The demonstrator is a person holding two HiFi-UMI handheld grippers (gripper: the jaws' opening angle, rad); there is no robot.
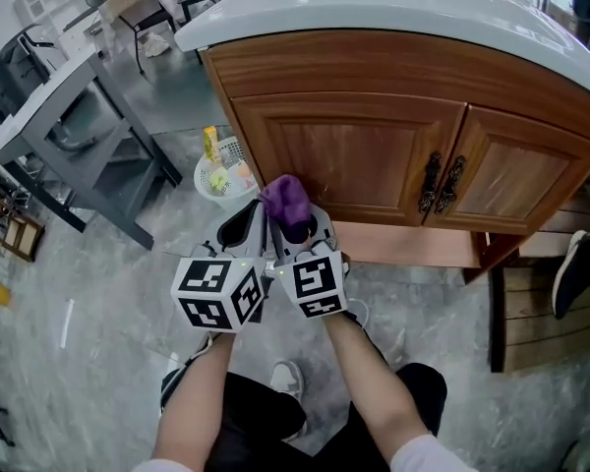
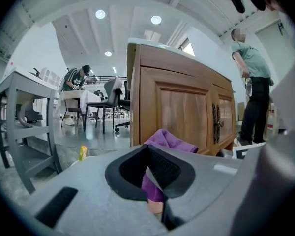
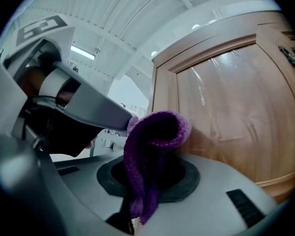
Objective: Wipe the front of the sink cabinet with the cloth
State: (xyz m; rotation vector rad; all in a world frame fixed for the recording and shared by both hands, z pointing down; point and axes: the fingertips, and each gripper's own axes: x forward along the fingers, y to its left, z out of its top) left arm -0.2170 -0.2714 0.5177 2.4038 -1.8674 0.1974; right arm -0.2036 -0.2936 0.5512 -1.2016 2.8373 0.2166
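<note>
Purple cloth (image 1: pixel 287 197), knitted and folded into a loop, near the wooden sink cabinet (image 1: pixel 359 155).
The right gripper (image 1: pixel 297 230) pinches it; the left gripper (image 1: pixel 244 224) is closed just beside.

Knitted purple cloth (image 3: pixel 152 166), nubbly and matt, pinched between smooth grey plastic fingers (image 3: pixel 226 181) of right gripper (image 1: pixel 297 226). Just beyond them, varnished wood cabinet (image 1: pixel 354 160) with glossy sheen; above it, smooth white sink top (image 1: pixel 393 3), probably ceramic; dark metal handles (image 1: pixel 431 183).
</note>
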